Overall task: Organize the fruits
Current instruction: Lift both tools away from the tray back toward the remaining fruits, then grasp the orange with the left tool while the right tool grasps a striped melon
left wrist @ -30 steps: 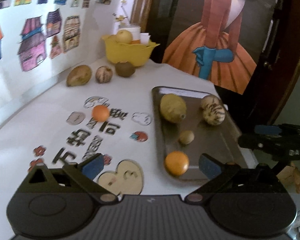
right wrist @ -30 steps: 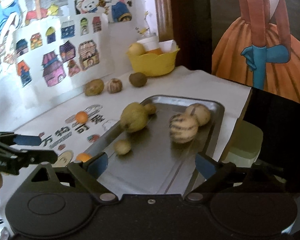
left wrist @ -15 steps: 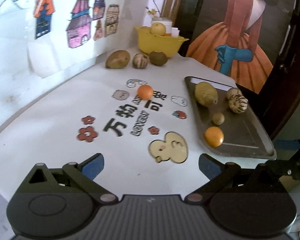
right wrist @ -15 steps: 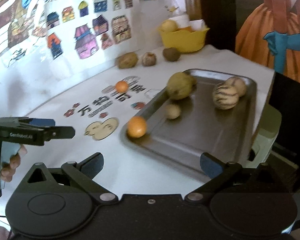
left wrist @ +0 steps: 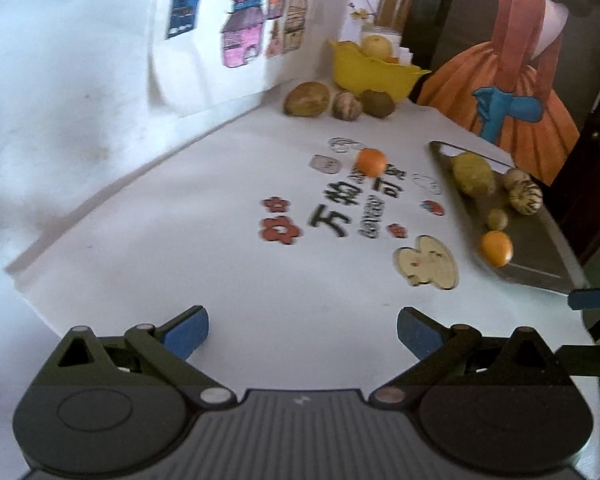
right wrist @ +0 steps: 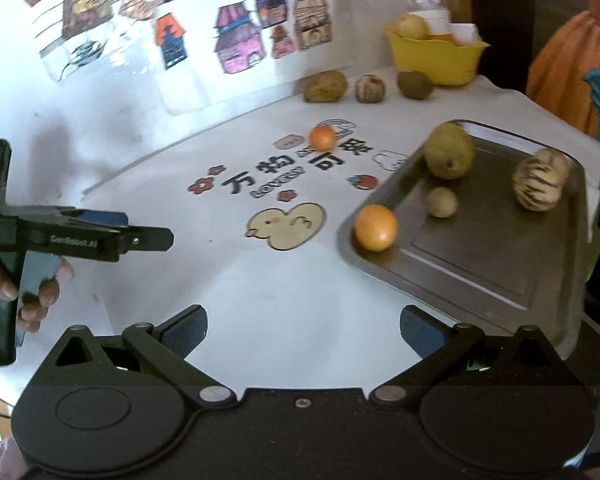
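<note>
Yellow plastic bowl [right wrist: 436, 58] at the back of the white table [right wrist: 284, 292], grey metal tray [right wrist: 500, 264] holding fruit (one round orange [right wrist: 376, 227] at its near corner), left gripper [left wrist: 302, 334] and right gripper [right wrist: 303, 330] both spread wide, empty, low over bare tabletop.

Landmark = tray [right wrist: 480, 280], on table [right wrist: 300, 280] at its right edge. In tray: fruit [right wrist: 375, 227] at near-left corner, small fruit [right wrist: 442, 201] just behind it, big fruit [right wrist: 449, 156] at far-left, two striped fruits [right wrist: 538, 189] touching, far-right. Left of tray, on table: lone fruit [right wrist: 323, 137]. Behind tray, by wall: row of three fruits [right wrist: 366, 88]; bowl [right wrist: 436, 58] w/ fruit just behind the row's right end.
</note>
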`<state>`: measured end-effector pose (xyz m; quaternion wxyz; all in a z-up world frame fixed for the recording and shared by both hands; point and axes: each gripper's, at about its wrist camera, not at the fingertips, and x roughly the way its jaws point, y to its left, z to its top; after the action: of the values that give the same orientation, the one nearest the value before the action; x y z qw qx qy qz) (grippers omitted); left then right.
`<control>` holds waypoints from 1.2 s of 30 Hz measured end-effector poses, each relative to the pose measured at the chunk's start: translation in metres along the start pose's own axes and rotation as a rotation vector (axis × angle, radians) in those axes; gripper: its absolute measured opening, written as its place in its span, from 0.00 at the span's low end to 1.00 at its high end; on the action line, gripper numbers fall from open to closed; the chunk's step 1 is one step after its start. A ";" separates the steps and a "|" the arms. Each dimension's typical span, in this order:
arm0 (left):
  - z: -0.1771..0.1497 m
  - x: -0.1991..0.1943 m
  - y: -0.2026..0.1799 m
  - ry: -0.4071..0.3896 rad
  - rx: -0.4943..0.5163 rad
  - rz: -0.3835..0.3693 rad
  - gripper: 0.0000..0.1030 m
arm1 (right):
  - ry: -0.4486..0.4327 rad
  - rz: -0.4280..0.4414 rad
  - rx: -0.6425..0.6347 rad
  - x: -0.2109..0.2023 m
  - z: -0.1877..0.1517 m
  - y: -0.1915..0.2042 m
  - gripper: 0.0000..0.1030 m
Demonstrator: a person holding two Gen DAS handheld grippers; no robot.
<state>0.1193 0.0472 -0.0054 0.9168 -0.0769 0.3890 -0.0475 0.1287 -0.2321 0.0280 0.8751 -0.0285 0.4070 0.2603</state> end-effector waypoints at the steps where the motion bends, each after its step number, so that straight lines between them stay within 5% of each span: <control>1: 0.000 -0.001 0.004 -0.002 0.006 0.011 1.00 | 0.002 0.006 -0.008 0.002 0.001 0.002 0.99; 10: 0.013 -0.003 0.026 -0.044 -0.024 0.032 1.00 | -0.025 0.045 -0.027 0.014 0.029 -0.002 0.99; 27: 0.063 0.048 -0.010 -0.129 0.098 -0.063 1.00 | -0.118 -0.004 0.000 0.050 0.120 -0.057 0.99; 36: 0.089 0.088 -0.034 -0.133 0.132 -0.088 1.00 | -0.073 0.003 -0.161 0.095 0.186 -0.080 0.99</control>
<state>0.2434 0.0104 -0.0001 0.9407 -0.0363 0.3197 -0.1078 0.3473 -0.2110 0.0696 0.8839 -0.0887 0.3524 0.2945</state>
